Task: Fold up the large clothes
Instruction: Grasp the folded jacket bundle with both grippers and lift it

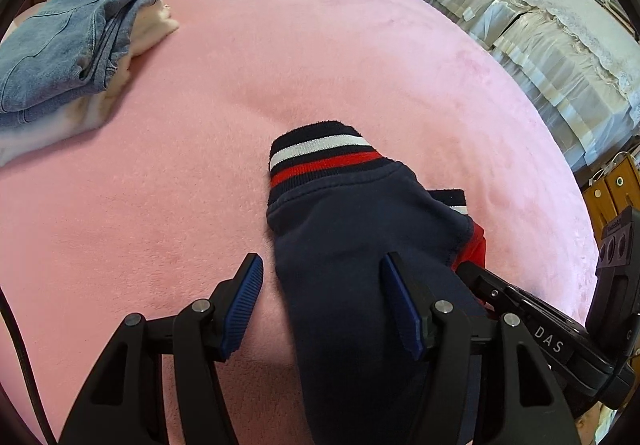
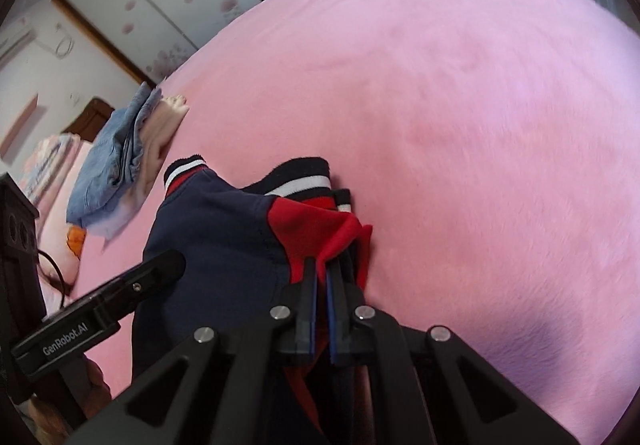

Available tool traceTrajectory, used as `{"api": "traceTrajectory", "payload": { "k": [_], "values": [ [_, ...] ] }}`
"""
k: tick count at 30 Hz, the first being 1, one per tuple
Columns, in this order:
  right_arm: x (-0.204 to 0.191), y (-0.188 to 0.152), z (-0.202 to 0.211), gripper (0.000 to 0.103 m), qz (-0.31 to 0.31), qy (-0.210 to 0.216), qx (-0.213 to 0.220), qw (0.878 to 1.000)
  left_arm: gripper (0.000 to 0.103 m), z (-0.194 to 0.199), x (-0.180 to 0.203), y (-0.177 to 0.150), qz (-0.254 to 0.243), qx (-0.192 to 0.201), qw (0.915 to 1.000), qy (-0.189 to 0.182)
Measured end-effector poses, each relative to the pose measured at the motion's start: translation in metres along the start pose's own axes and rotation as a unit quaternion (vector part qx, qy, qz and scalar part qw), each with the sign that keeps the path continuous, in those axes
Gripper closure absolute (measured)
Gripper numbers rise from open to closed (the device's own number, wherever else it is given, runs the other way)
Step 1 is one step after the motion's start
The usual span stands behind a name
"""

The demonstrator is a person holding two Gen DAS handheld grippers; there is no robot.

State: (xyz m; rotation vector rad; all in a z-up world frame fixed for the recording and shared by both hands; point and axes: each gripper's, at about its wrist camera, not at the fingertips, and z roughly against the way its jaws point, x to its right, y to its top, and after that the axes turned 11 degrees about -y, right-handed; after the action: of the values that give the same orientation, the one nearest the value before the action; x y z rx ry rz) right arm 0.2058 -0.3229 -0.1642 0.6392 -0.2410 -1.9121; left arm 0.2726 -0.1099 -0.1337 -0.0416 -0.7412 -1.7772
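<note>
While a navy and red jacket lies bunched on the near right of a pink bed cover, two hand-held grippers work at it.

Left wrist view: the left gripper stands released, one blue pad over bare cover, the other over navy cloth; nothing is pinched. A striped cuff points toward the far side.

Right wrist view: the right gripper is clenched on the jacket's red fabric.

Risk: only a thin fold appears caught, so a pull could slip it free, or drag the whole bundle instead of spreading it.

Surroundings: folded jeans on pale clothes sit far left, well apart. A covered sofa stands off the right side.

Obstruction: the grippers crowd each other closely over the jacket.
</note>
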Motion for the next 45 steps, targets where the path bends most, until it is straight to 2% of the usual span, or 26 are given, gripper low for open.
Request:
{"api": "traceTrajectory", "payload": {
  "k": [4, 7, 9, 12, 16, 18, 21, 23, 28, 31, 34, 36, 38, 40, 43, 45],
  "values": [
    [-0.007, 0.004, 0.018, 0.095, 0.029, -0.002, 0.01, 1.0, 0.043, 0.013, 0.005, 0.0, -0.015, 0.014, 0.9998, 0.001],
    [-0.019, 0.008, 0.042, 0.084, 0.064, -0.025, 0.041, 0.997, 0.043, 0.026, 0.008, -0.001, -0.019, 0.027, 0.9994, -0.014],
    [-0.024, 0.009, 0.058, 0.084, 0.081, -0.022, 0.065, 0.994, 0.043, 0.034, 0.011, -0.002, -0.025, 0.034, 0.9986, -0.031],
    [-0.039, 0.013, 0.069, 0.084, 0.1, -0.004, 0.085, 0.991, 0.043, 0.042, 0.017, -0.003, -0.032, 0.04, 0.9983, -0.029],
    [-0.057, 0.024, 0.044, 0.084, 0.114, 0.01, 0.061, 0.992, 0.041, 0.031, 0.013, 0.0, -0.008, -0.004, 0.9988, -0.048],
    [-0.056, 0.027, 0.031, 0.084, 0.106, 0.012, 0.045, 0.993, 0.041, 0.028, 0.011, -0.001, -0.002, -0.003, 0.9993, -0.037],
    [-0.049, 0.03, 0.011, 0.088, 0.091, -0.032, 0.033, 0.995, 0.041, 0.022, 0.007, -0.006, -0.001, -0.011, 0.9994, -0.034],
    [-0.039, 0.03, 0.007, 0.091, 0.075, -0.037, 0.03, 0.996, 0.041, 0.02, 0.007, -0.007, 0.0, -0.012, 0.9994, -0.033],
    [-0.034, 0.027, 0.02, 0.091, 0.076, -0.044, 0.037, 0.995, 0.041, 0.022, 0.003, -0.008, 0.003, -0.01, 0.9995, -0.029],
    [-0.032, 0.026, 0.034, 0.087, 0.069, -0.044, 0.042, 0.996, 0.041, 0.029, 0.006, -0.007, 0.003, -0.009, 0.9996, -0.026],
    [-0.027, 0.026, 0.053, 0.087, 0.062, -0.032, 0.048, 0.996, 0.041, 0.039, 0.011, -0.005, -0.002, -0.003, 0.9998, -0.021],
    [-0.027, 0.025, 0.064, 0.083, 0.065, -0.03, 0.054, 0.996, 0.041, 0.049, 0.016, -0.004, -0.008, -0.002, 0.9999, -0.013],
    [-0.03, 0.023, 0.078, 0.069, 0.072, -0.03, 0.065, 0.995, 0.041, 0.058, 0.021, -0.002, -0.014, -0.002, 0.9999, -0.006],
    [-0.037, 0.021, 0.092, 0.065, 0.083, -0.032, 0.073, 0.993, 0.041, 0.071, 0.027, -0.001, -0.022, 0.003, 0.9997, -0.006],
    [-0.043, 0.02, 0.107, 0.048, 0.094, -0.039, 0.08, 0.992, 0.041, 0.092, 0.034, 0.0, -0.03, 0.017, 0.9994, 0.0],
    [-0.05, 0.02, 0.119, 0.042, 0.106, -0.04, 0.087, 0.99, 0.041, 0.105, 0.041, 0.001, -0.038, 0.028, 0.9988, 0.013]
  ]
}}
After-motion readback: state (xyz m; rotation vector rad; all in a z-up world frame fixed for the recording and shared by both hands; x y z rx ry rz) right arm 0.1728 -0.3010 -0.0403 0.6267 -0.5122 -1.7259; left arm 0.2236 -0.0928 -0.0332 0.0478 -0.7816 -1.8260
